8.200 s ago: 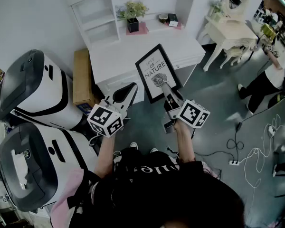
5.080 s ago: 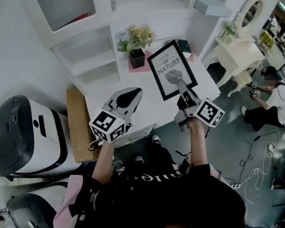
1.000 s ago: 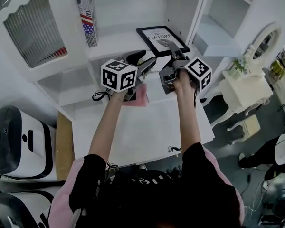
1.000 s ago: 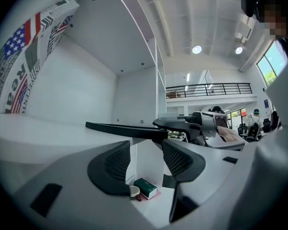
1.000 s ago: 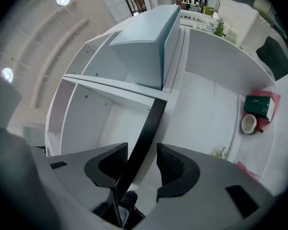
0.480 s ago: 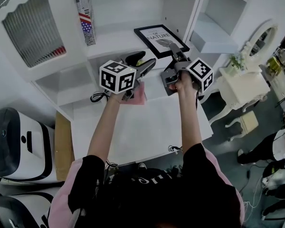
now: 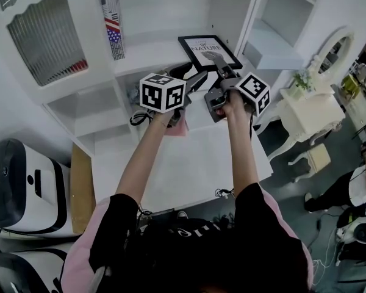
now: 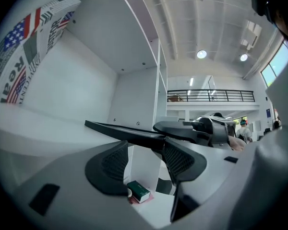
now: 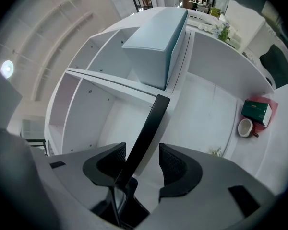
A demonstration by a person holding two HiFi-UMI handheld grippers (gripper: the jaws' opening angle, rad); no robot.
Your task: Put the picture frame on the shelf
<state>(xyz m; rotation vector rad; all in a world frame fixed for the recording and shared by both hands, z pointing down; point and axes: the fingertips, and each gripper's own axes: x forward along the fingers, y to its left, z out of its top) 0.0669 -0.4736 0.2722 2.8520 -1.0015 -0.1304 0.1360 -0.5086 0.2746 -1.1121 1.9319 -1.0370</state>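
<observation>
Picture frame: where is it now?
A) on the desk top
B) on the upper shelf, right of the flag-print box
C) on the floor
B: the picture frame lies flat on the shelf, right of the flag-print box.

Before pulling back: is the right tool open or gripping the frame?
Open. The right tool has just been opening; the picture frame stands unclamped between its jaws.

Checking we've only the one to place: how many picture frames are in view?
1. The picture frame is on the white shelf, right of the flag-patterned book. Parts of the shelving are hidden, so others may be unseen.
</observation>
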